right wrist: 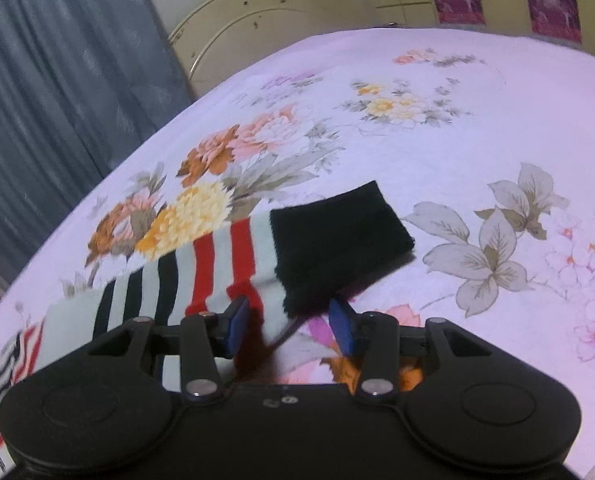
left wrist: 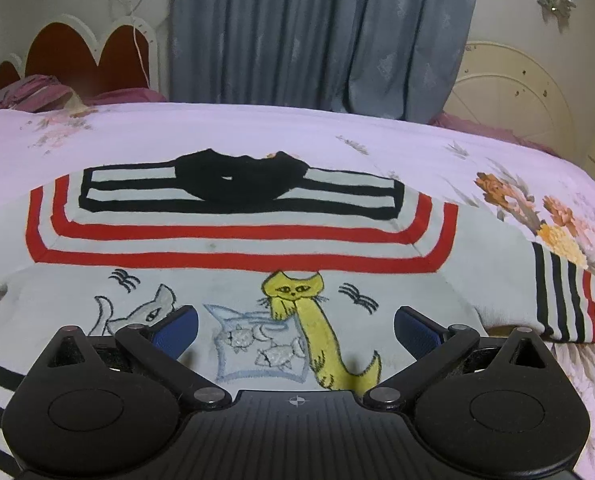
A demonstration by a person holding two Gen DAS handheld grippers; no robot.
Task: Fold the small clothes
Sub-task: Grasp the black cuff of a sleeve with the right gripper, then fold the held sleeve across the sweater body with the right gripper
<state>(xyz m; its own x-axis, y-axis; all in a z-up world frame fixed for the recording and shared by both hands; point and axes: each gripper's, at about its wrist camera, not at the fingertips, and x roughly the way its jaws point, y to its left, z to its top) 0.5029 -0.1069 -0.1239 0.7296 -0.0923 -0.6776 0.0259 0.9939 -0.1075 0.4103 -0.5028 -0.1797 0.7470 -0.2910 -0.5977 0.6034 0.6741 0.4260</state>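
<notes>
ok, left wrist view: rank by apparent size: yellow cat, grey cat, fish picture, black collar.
1. black collar
2. yellow cat
3. fish picture
4. grey cat, partly hidden by the left fingers, so unsure.
The collar lies farther away, so its lead is understated.

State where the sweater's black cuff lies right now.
In the right wrist view, the black cuff lies mid-frame on the floral bedsheet, just beyond the right tool.

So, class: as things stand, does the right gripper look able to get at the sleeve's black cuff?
Probably yes. The right gripper is open just short of the black cuff, which lies flat on the bedspread with nothing between.
</notes>
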